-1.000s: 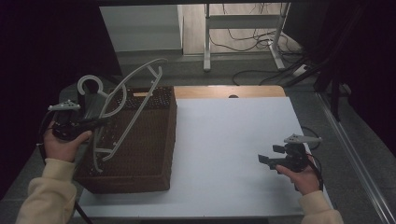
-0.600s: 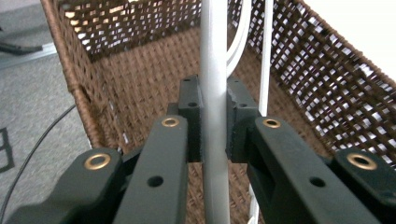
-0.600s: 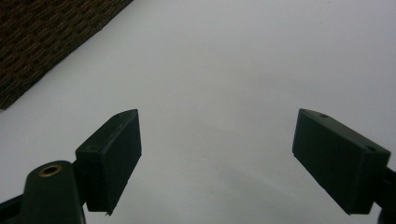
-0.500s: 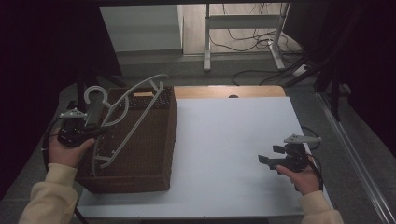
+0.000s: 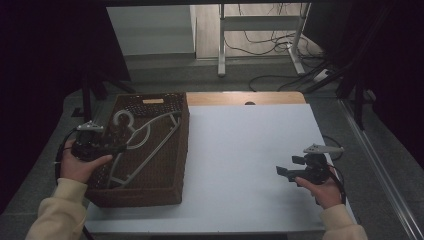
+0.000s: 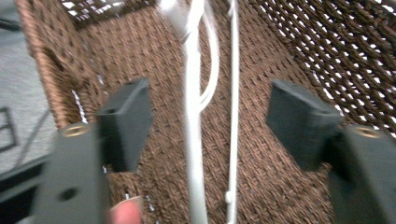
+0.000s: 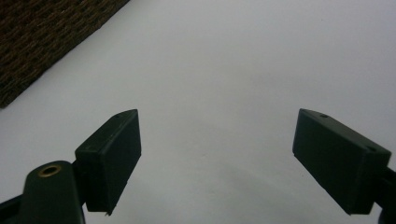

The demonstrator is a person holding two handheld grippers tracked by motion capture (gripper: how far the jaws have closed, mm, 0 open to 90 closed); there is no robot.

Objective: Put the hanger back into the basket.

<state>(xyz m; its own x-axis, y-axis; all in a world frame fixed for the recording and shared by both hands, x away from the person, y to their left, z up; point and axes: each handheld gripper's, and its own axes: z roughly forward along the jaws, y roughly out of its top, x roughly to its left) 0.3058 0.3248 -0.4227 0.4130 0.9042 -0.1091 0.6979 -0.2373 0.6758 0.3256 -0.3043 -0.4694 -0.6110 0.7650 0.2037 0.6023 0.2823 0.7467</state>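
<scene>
Both my grippers stand released: the left gripper (image 6: 208, 126), just opened, straddles the white hanger (image 6: 194, 140) in the basket (image 5: 170, 190), the right gripper (image 7: 217, 158) hovers over the white table (image 5: 250, 160).

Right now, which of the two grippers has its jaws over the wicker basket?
The left gripper: its open jaws straddle the white clothes hanger lying in the wicker basket. The right gripper hangs over the bare white table.

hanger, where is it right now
In the high view the hanger lies inside the wicker basket at the table's left, its hook toward the far end, beside the left gripper, whose open jaws straddle it.
</scene>
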